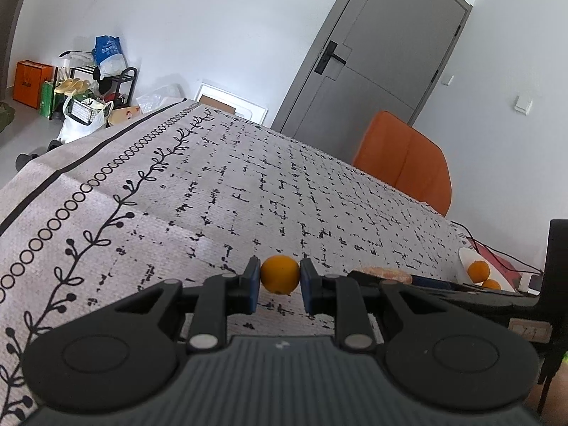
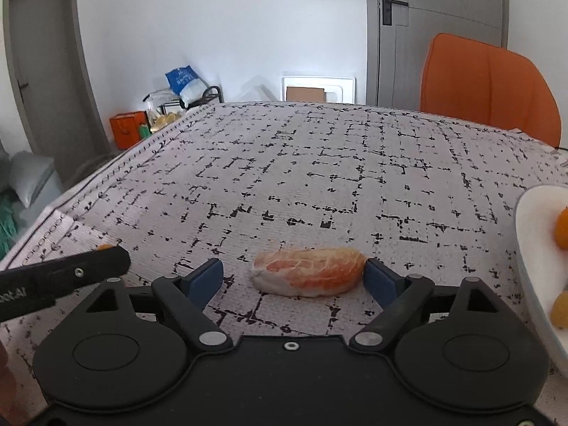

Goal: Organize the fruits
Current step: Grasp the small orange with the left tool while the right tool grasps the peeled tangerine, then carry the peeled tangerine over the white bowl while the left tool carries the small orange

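Both wrist cameras look low across the tablecloth [image 1: 220,191], sharing perhaps the same plate [image 2: 529,234].

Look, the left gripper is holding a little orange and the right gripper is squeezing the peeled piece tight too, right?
Not quite. The left gripper does hold the little orange, but the right gripper is open: in the right wrist view the peeled piece lies on the tablecloth between its fingers, well clear of the left-hand one, unsqueezed.

Left gripper [image 1: 280,278]: black linkage arms on silver pivot pins, round black caps at either side, ribbed grey housing, blue pads [image 1: 252,285]. Right gripper [image 2: 294,278]: same black linkage, smooth black housing with one central screw, blue pads [image 2: 381,280].
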`<control>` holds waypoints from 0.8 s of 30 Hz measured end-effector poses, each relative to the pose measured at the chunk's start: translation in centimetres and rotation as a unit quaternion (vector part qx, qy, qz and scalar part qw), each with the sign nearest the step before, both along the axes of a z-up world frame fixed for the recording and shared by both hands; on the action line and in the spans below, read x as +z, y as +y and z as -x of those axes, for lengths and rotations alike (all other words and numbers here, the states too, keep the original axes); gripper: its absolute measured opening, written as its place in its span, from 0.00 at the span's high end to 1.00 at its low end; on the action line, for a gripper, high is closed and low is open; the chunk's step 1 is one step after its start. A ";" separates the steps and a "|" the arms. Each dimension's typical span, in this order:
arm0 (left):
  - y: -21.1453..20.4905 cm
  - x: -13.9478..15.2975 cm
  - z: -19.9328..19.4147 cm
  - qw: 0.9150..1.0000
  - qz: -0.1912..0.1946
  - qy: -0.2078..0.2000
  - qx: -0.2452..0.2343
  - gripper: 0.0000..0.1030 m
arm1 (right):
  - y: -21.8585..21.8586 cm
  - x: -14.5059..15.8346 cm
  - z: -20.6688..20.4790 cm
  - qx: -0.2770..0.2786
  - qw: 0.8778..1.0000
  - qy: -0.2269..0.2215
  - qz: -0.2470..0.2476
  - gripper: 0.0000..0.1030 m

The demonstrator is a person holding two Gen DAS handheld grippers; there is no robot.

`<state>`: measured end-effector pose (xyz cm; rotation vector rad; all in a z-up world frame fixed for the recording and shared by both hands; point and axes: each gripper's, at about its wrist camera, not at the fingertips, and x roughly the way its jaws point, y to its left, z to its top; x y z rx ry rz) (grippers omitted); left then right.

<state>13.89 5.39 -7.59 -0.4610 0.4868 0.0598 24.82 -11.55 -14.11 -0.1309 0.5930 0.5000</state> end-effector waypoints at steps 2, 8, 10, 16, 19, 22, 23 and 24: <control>0.0 0.0 0.0 1.000 -0.001 -0.001 0.000 0.79 | 0.1 0.0 0.0 0.000 1.000 -0.004 0.008 0.19; -0.1 0.3 0.2 1.000 -0.006 -0.003 0.002 0.79 | -0.1 0.2 0.2 0.000 1.000 -0.016 0.024 0.38; -0.1 0.4 0.4 1.000 -0.009 -0.004 0.004 0.79 | -0.5 0.3 0.4 -0.001 1.000 -0.012 0.018 0.38; -0.7 1.3 0.8 1.000 -0.027 -0.009 0.005 0.79 | -2.2 1.0 2.0 0.001 1.000 -0.007 -0.020 0.39; -1.3 1.9 1.0 0.999 -0.034 -0.015 0.002 0.79 | -3.2 1.7 3.1 0.002 0.999 -0.012 -0.034 0.39; -1.9 2.1 1.0 0.999 -0.035 -0.017 -0.002 0.79 | -4.0 2.4 4.1 0.004 0.999 -0.019 -0.042 0.39; -2.1 2.2 0.9 0.999 -0.036 -0.017 -0.004 0.79 | -4.3 2.7 4.4 0.004 0.999 -0.023 -0.045 0.39; -2.3 2.4 0.9 0.999 -0.038 -0.018 -0.006 0.79 | -4.7 2.9 4.7 0.003 0.999 -0.025 -0.048 0.39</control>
